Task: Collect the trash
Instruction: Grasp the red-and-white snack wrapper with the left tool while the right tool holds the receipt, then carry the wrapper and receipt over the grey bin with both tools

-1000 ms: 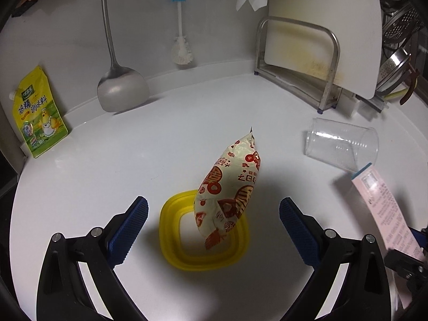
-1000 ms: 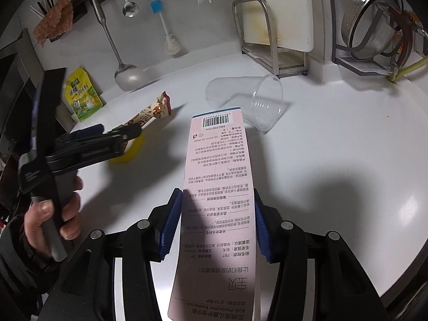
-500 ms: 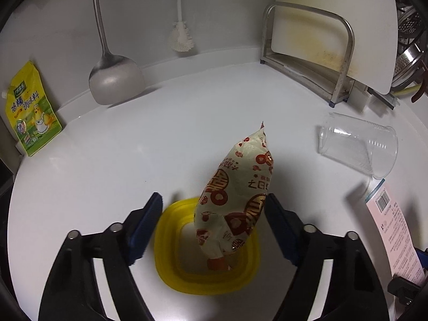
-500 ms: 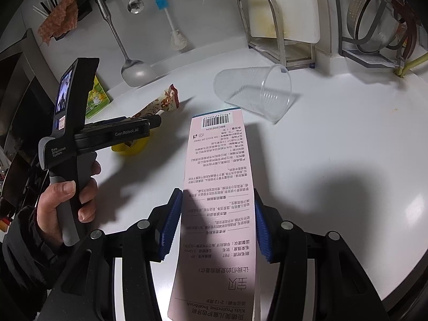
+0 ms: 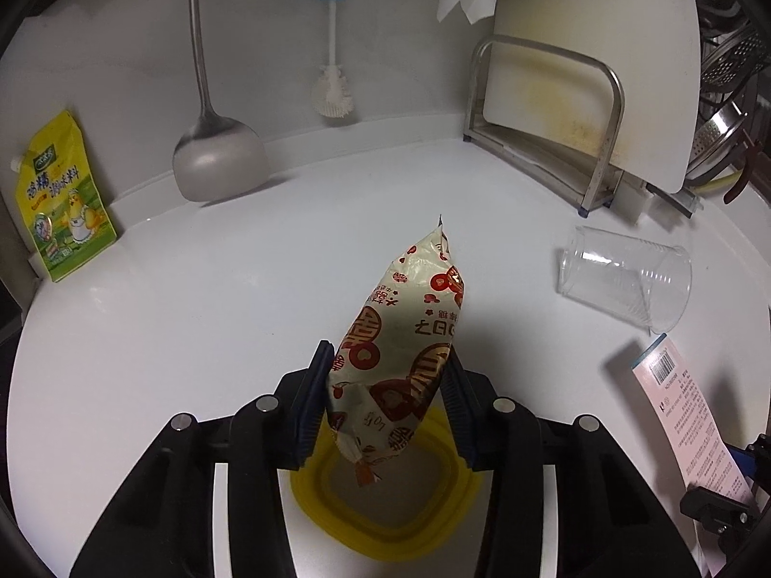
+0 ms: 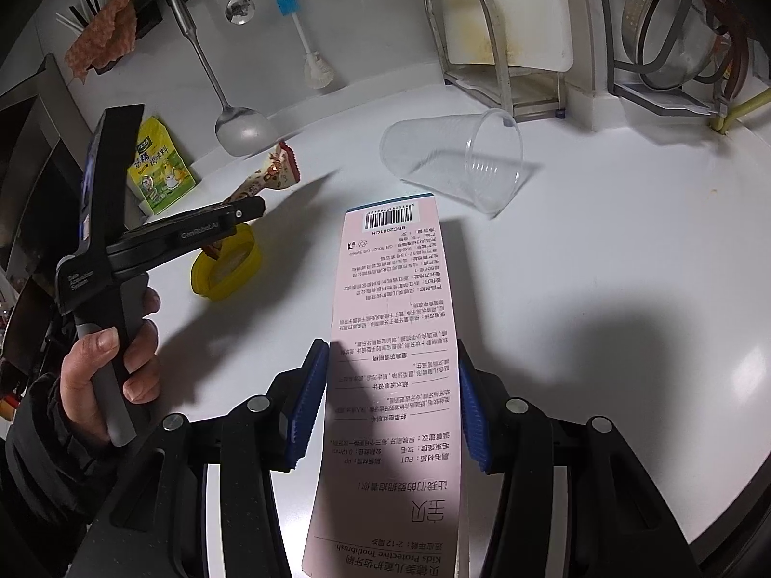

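Note:
A cream and red snack bag [image 5: 414,289] stands tilted in a yellow tub [image 5: 385,520] on the white counter. My left gripper [image 5: 388,356] is closing its jaws on the bag's lower half, and both blue pads touch its sides. In the right wrist view the left gripper [image 6: 245,207] shows from the side over the yellow tub [image 6: 226,269], held by a hand [image 6: 111,375]. My right gripper [image 6: 392,366] is shut on a long pink toothbrush box [image 6: 395,289], held above the counter. A clear plastic cup [image 6: 458,159] lies on its side beyond the box.
A yellow-green seasoning pouch [image 5: 62,197] leans on the back wall at the left. A steel spatula [image 5: 217,159] and a brush [image 5: 332,91] hang there. A cutting board in a metal rack [image 5: 578,72] stands at the back right, with a steel colander [image 6: 674,24] beyond it.
The left jaws have come together from wide open until the pads meet the snack bag. The right gripper and its pink box have stayed put.

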`<action>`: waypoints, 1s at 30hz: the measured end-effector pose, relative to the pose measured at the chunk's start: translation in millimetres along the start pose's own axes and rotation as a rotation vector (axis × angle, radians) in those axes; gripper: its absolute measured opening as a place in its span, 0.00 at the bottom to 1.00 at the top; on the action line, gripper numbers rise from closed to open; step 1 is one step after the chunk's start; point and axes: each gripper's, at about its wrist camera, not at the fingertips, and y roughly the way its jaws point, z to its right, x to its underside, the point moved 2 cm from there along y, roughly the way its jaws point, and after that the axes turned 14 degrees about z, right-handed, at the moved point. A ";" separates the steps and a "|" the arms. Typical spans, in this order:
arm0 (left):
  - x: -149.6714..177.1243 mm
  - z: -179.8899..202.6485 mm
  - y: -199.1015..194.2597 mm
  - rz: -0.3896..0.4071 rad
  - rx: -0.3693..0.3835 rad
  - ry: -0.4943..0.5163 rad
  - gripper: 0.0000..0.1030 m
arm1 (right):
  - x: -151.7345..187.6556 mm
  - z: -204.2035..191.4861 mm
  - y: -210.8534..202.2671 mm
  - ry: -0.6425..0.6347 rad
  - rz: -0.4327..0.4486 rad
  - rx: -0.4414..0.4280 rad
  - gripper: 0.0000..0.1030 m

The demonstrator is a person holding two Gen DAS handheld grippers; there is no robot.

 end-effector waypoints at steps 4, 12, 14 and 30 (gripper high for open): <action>-1.4 2.6 -19.3 0.058 -0.038 0.027 0.42 | 0.9 -0.1 -3.0 0.002 0.012 -0.001 0.48; 1.0 17.5 -67.3 0.166 -0.039 0.100 0.42 | 1.4 -1.8 -15.7 0.009 0.051 -0.013 0.47; 3.0 17.9 -75.9 0.179 -0.030 0.104 0.42 | 4.0 -4.2 -19.1 -0.003 0.056 -0.009 0.48; 55.7 -29.8 -202.6 0.243 -0.105 0.071 0.42 | 40.8 -21.2 -99.9 0.046 0.160 0.027 0.48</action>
